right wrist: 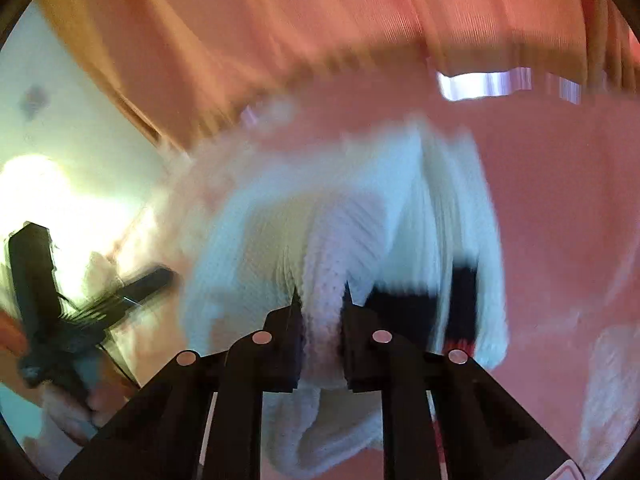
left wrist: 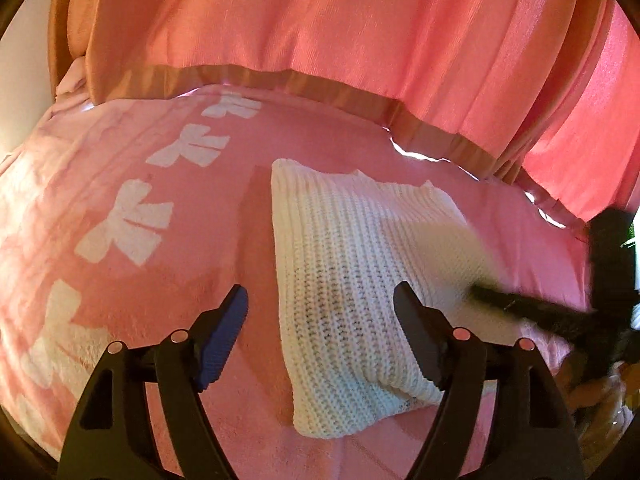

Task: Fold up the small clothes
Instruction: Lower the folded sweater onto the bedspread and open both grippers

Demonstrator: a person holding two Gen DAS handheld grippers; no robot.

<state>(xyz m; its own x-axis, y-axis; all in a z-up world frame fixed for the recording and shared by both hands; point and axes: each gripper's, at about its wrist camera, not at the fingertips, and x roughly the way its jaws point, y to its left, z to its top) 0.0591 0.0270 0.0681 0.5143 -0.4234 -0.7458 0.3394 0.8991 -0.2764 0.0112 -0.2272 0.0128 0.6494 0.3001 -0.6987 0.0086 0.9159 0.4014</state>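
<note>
White ribbed-knit small garment [left wrist: 344, 256], partly folded, is lying on a pink plush blanket with white bow shapes [left wrist: 132, 216] covering the bed, below pink pleated curtains [left wrist: 320, 20]. Left wrist view: the left gripper [left wrist: 320, 320] is hovering with its jaws spread wide and nothing between them, the garment's near left edge lying just ahead and slightly right, its long axis running away from the camera. The right gripper [left wrist: 532, 308], blurred, is reaching onto the garment's right side. Right wrist view: the right gripper [right wrist: 320, 312] is pinching a bunched fold of the white knit [right wrist: 328, 264] between narrowly set jaws, so the right hand is judged nearer and already engaged.
</note>
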